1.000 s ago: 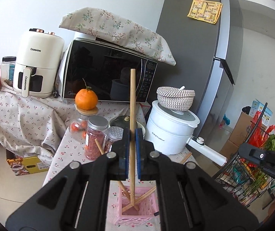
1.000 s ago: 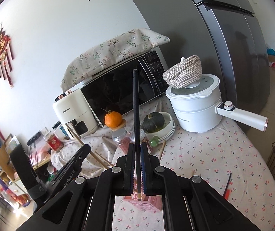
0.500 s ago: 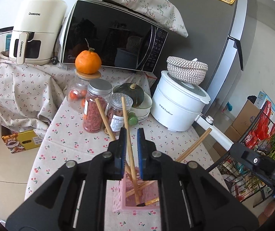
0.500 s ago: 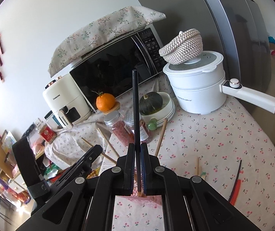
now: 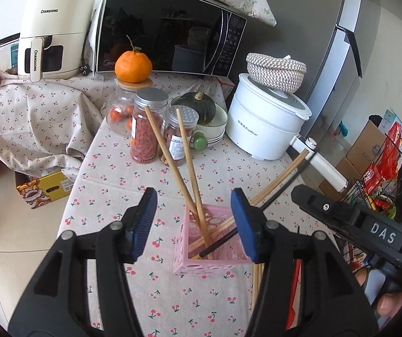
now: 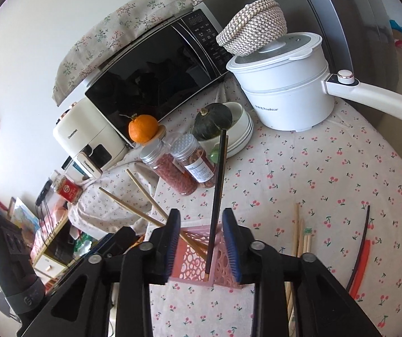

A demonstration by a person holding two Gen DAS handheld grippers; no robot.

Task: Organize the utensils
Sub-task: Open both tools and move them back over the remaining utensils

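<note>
A pink perforated basket (image 5: 181,250) stands on the cherry-print tablecloth and holds several wooden chopsticks (image 5: 167,151) and one black chopstick (image 5: 223,241). My left gripper (image 5: 194,221) is open just above the basket, with the chopsticks leaning free between its jaws. In the right wrist view my right gripper (image 6: 202,241) is open over the same basket (image 6: 192,264). The black chopstick (image 6: 218,185) stands in it between the blue pads, touching neither.
Loose wooden chopsticks (image 6: 299,233) and a black and a red chopstick (image 6: 361,247) lie on the cloth to the right. Two jars (image 5: 147,129), a bowl with a squash (image 5: 201,106), a white electric pot (image 5: 265,123), a microwave and an air fryer stand behind.
Both grippers have opened. The left let go of its wooden chopstick and the right let go of the black chopstick; both sticks now rest in the pink basket. Both cameras tilted down.
</note>
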